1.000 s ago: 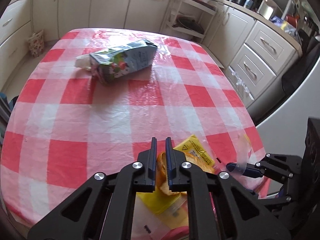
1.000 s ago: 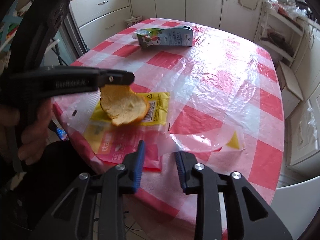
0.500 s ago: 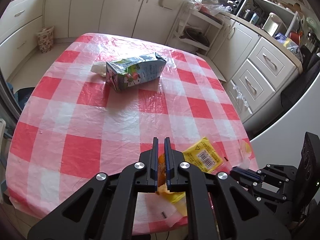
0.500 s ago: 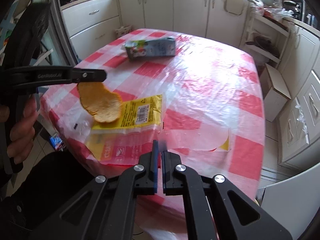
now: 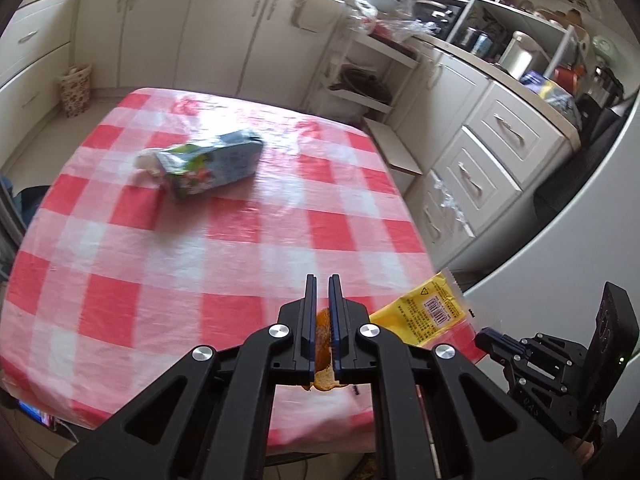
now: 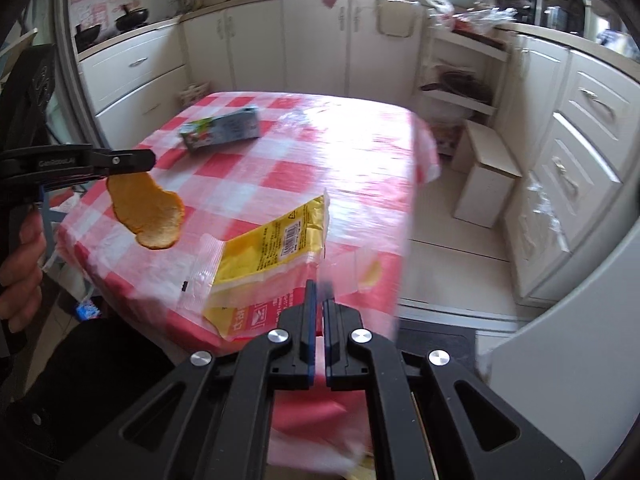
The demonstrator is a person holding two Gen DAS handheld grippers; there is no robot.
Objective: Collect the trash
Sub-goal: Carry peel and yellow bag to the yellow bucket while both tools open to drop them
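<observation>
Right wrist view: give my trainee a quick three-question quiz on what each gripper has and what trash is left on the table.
1. True or false: the left gripper is shut on the orange peel.
2. What does the right gripper pinch? A) the carton B) the yellow plastic wrapper C) nothing
3. Fill in: the carton lies on its ____ on the checked tablecloth.

Key
1. True; the peel hangs from its fingertips, off the cloth.
2. B; the yellow plastic wrapper is lifted at its clear edge.
3. Side.
</observation>
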